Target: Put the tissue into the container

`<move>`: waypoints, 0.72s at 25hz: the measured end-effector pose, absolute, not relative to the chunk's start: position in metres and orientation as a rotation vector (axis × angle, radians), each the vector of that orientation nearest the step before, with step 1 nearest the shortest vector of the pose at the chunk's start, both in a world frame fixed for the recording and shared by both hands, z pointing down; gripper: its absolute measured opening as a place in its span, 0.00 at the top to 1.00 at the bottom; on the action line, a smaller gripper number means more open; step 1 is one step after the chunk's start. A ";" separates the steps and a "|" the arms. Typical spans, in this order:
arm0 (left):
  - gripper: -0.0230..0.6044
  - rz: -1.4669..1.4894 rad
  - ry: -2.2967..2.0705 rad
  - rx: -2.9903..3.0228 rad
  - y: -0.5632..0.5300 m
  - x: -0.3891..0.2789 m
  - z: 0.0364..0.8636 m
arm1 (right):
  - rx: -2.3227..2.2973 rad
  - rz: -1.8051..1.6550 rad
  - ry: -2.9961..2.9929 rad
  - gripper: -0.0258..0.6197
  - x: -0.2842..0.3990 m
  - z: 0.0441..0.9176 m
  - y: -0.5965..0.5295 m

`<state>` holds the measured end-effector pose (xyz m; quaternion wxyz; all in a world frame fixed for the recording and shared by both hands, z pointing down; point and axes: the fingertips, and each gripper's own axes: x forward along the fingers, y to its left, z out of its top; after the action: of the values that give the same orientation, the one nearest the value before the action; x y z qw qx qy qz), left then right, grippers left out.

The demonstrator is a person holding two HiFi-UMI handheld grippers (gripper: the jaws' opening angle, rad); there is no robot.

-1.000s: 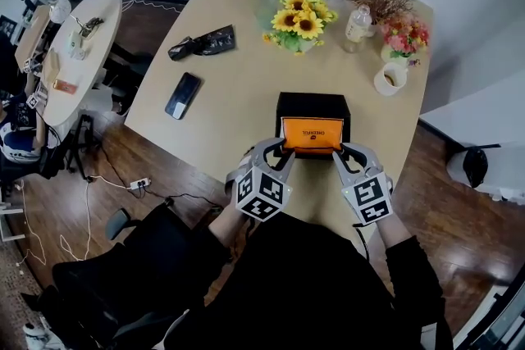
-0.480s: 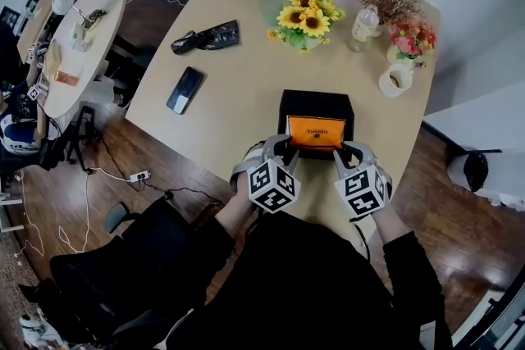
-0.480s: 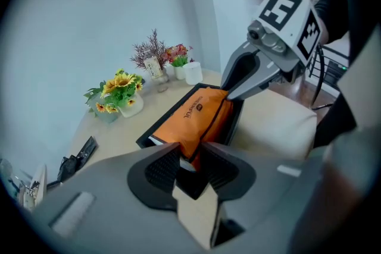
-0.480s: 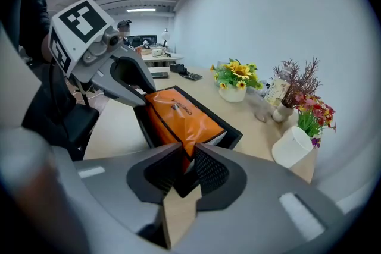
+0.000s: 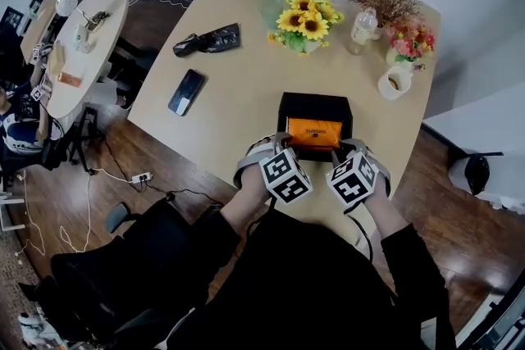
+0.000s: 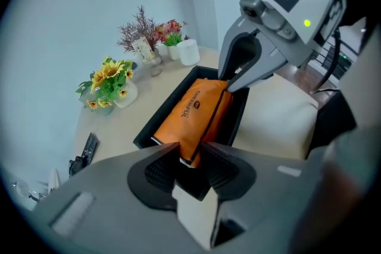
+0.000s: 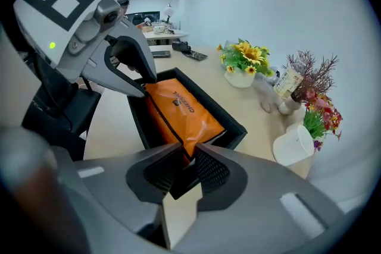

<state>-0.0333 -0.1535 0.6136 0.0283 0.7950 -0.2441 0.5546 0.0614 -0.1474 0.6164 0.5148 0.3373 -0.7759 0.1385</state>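
An orange tissue pack [image 5: 314, 132] lies lengthwise in the black open container [image 5: 316, 101] near the table's front edge, held at both ends. My left gripper [image 5: 285, 145] is shut on the pack's left end; in the left gripper view the pack [image 6: 193, 110] runs from my pads into the container [image 6: 143, 138]. My right gripper [image 5: 338, 150] pinches the opposite end, its jaws just starting to open with the pack's edge [image 7: 178, 107] still between the pads. Each gripper view shows the other gripper at the pack's far end.
On the wooden table [image 5: 238, 119] lie a black phone [image 5: 185, 93] and a dark bag [image 5: 207, 40] at the left. Sunflowers [image 5: 305, 19], a bottle [image 5: 360, 25], pink flowers [image 5: 408, 37] and a white mug [image 5: 392, 79] stand behind the container. A round table [image 5: 78, 45] is far left.
Both grippers have drawn closer together and tipped downward, and the orange pack has sunk lower into the container.
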 end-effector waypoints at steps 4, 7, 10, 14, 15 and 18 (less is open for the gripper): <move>0.81 1.765 -0.769 2.437 -0.156 -0.033 0.612 | 0.777 0.308 -1.806 0.83 0.062 0.618 -0.149; 0.77 1.544 -0.851 2.440 -0.159 -0.034 0.600 | 0.818 0.284 -1.839 0.73 0.067 0.610 -0.152; 0.77 1.147 -0.888 2.358 -0.159 -0.037 0.581 | 0.928 0.324 -1.934 0.72 0.074 0.592 -0.154; 0.77 0.729 -0.929 2.180 -0.150 -0.046 0.563 | 1.066 0.453 -2.100 0.75 0.087 0.567 -0.142; 0.77 0.672 -0.937 2.155 -0.145 -0.047 0.560 | 1.091 0.494 -2.147 0.76 0.090 0.561 -0.137; 0.77 0.581 -0.931 2.113 -0.122 -0.042 0.553 | 1.149 0.595 -2.270 0.79 0.103 0.541 -0.116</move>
<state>-0.0416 -0.1223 0.5527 0.3713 0.8239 -0.3632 0.2267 0.1027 -0.1164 0.5406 0.2614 0.4244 -0.8386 0.2199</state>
